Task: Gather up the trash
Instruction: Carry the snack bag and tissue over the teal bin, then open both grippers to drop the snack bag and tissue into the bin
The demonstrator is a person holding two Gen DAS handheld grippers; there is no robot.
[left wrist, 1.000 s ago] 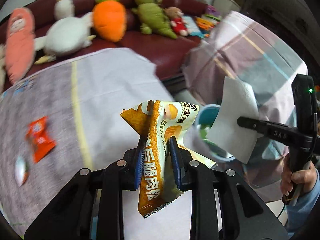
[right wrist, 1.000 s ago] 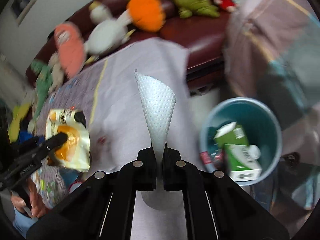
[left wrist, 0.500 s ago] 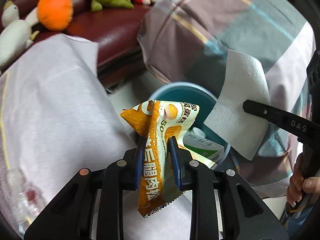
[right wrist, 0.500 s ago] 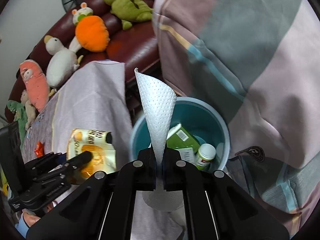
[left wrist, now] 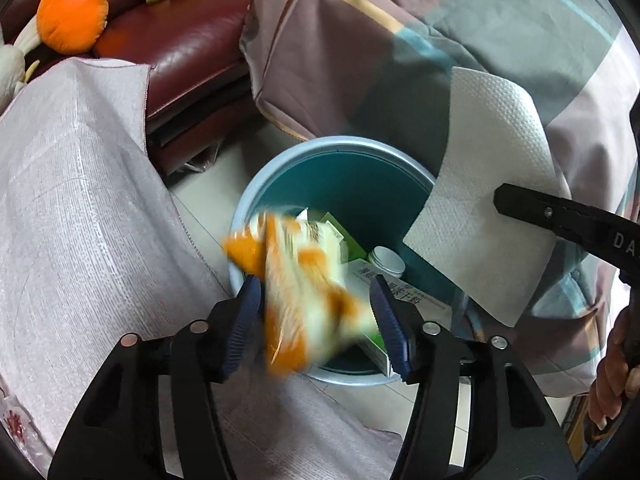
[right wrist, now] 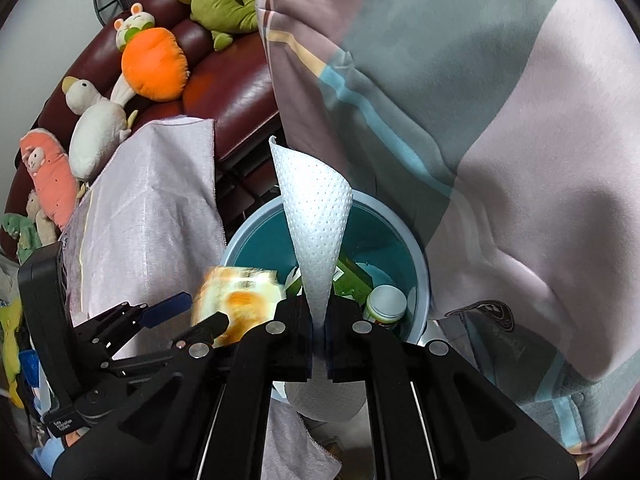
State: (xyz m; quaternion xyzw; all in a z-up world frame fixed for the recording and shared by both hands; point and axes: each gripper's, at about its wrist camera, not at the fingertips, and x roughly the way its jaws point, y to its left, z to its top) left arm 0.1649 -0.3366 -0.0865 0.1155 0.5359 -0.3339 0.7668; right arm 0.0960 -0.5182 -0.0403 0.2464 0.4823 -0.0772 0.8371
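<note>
My left gripper (left wrist: 315, 286) hangs over the blue trash bin (left wrist: 340, 144), its jaws opening. The orange and white snack wrapper (left wrist: 304, 292) is a blur between the blue pads (left wrist: 246, 316), loose and dropping toward the bin. From the right wrist view the same wrapper (right wrist: 236, 300) is slipping out of the left gripper (right wrist: 202, 311) at the bin's (right wrist: 400, 224) near left rim. My right gripper (right wrist: 319, 312) is shut on a white paper towel (right wrist: 316, 220) that stands up over the bin. In the left wrist view the towel (left wrist: 492, 208) hangs at the bin's right edge.
A green carton (left wrist: 384, 292) and a white-lidded jar (left wrist: 386, 260) lie in the bin. The grey cloth-covered table (left wrist: 80, 208) is on the left and a plaid blanket (right wrist: 460, 100) is behind and to the right. A dark red sofa (right wrist: 232, 92) holds several plush toys.
Both grippers swung from above the table to above the bin and dropped lower. The left jaws have spread and the wrapper has come free; the right still grips the towel.
</note>
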